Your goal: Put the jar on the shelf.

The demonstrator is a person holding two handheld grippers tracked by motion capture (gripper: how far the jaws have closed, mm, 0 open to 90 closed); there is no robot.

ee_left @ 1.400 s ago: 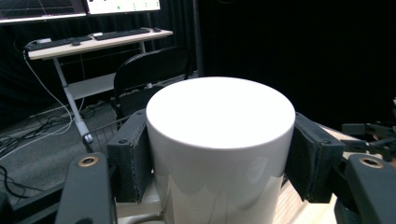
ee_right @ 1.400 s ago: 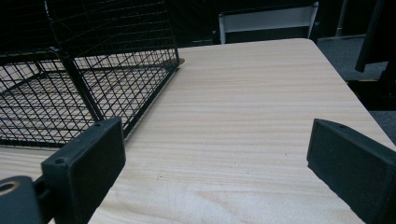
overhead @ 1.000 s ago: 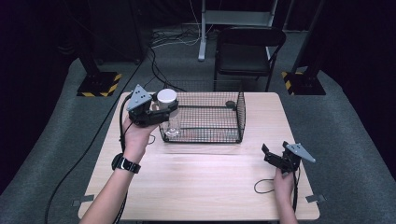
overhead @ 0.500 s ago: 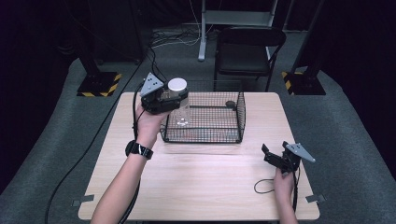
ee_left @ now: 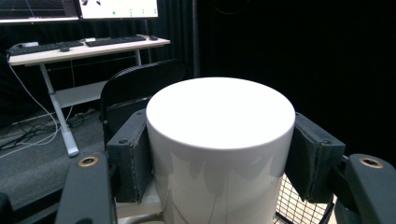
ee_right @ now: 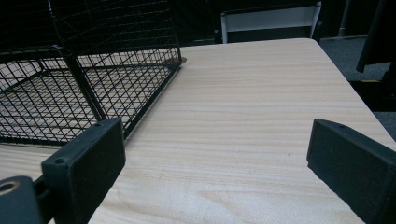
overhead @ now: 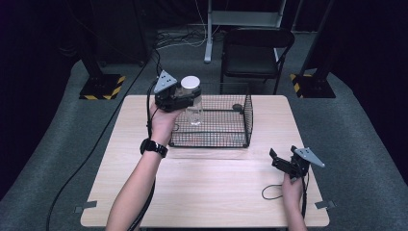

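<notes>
A clear jar point(overhead: 195, 115) with a white lid point(overhead: 190, 83) hangs over the left end of the black wire basket point(overhead: 248, 122), its lower part within the basket's opening. My left gripper point(overhead: 188, 97) is shut on the jar just under the lid. In the left gripper view the white lid point(ee_left: 219, 112) sits between both black pads point(ee_left: 133, 158). My right gripper point(overhead: 280, 160) rests low over the table's right side, open, with nothing between its jaws. The right gripper view has the basket point(ee_right: 70, 93) to the left, beyond the gripper point(ee_right: 217, 163).
The wooden table point(overhead: 216, 187) has bare room in front of the basket. A small dark object point(overhead: 236, 107) lies at the basket's far right corner. A black chair point(overhead: 257, 45) stands behind the table. A cable loop point(overhead: 272, 192) lies by the right hand.
My left gripper has carried the jar to the right and farther from the person, from beside the basket's left edge to over it. The right gripper has stayed put.
</notes>
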